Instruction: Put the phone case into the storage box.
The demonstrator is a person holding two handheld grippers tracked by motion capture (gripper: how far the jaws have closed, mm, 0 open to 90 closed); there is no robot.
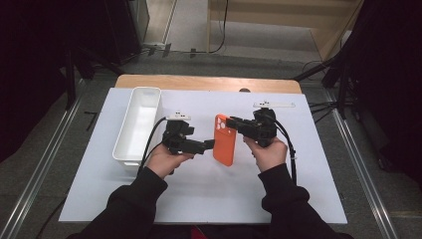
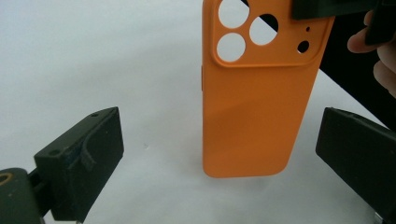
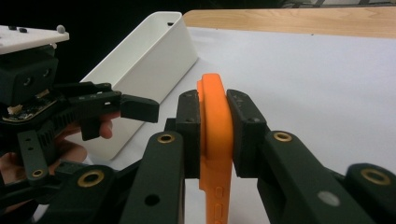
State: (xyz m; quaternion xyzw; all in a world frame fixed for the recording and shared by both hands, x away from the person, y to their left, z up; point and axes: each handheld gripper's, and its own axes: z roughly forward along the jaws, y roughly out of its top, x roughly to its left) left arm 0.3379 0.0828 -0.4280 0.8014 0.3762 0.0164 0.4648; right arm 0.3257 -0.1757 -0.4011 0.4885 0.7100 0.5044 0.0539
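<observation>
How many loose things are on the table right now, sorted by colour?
Orange: 1, the orange silicone phone case, clamped at its camera end in the right gripper.
White: 1, the long white plastic bin, left of the open left gripper.
Total: 2

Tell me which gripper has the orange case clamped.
The right gripper: its jaws are shut on the case at the camera-cutout end. The left gripper is open, jaws either side, not touching.
</observation>
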